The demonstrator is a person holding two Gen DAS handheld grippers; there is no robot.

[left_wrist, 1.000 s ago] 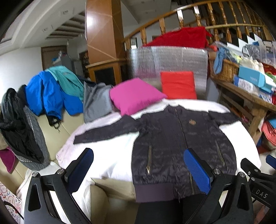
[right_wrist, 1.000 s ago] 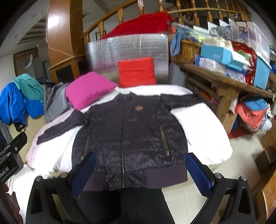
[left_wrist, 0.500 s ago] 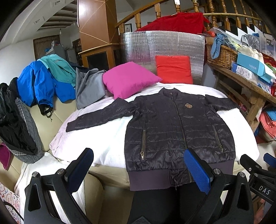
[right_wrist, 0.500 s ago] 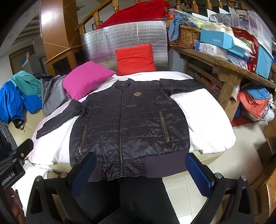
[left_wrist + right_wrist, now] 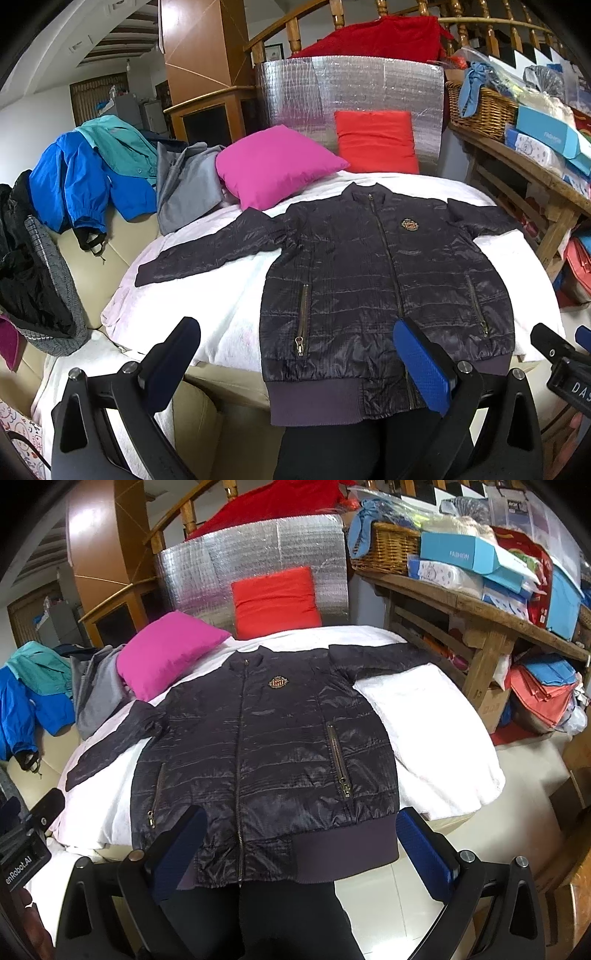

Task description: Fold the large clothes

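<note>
Since earlier frame we drop both views lower, nearer jacket (image 5: 369, 280) hem. One jacket flat on white bed (image 5: 229, 325), collar toward two pillows, hem toward us. Our left gripper (image 5: 295, 363) and right gripper (image 5: 299, 853) gape, empty.

Jacket (image 5: 369, 280) on bed (image 5: 229, 317) (pillows (image 5: 273, 162) behind)

A dark quilted jacket (image 5: 369, 273) (image 5: 258, 746) lay flat, front up and zipped, on the white-covered bed (image 5: 229, 317) (image 5: 436, 738). Its collar pointed toward the far edge, both sleeves were spread sideways, and its ribbed hem hung over the near edge.
</note>
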